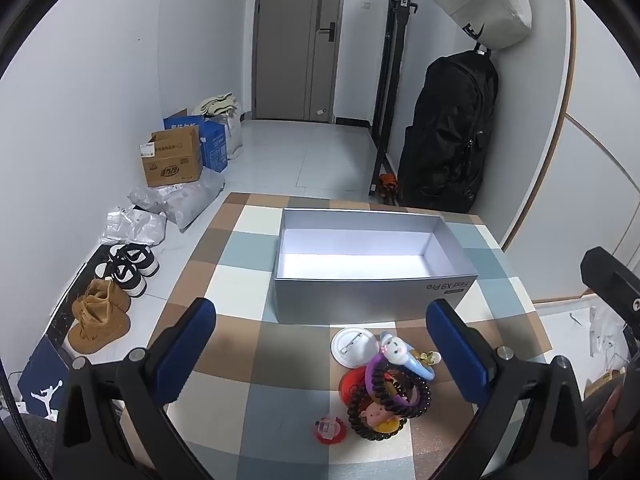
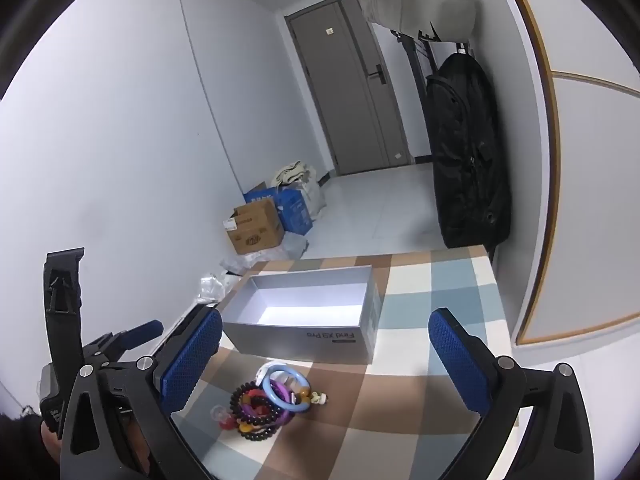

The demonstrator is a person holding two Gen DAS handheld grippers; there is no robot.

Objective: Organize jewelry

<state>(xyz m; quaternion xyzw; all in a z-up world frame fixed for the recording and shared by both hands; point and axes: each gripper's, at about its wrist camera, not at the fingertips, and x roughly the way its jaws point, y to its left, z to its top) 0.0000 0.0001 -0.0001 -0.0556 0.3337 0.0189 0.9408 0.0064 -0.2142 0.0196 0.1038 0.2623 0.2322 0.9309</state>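
Both wrist views look down, sharing the box [image 1: 372, 276] and perhaps doorway.

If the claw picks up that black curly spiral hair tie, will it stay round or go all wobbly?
Probably wobbly. The black coiled spiral hair tie looks like springy cord, so it would likely stretch and sag. It lies tangled with the purple ring and the other trinkets, so it may drag them along. It looks light.
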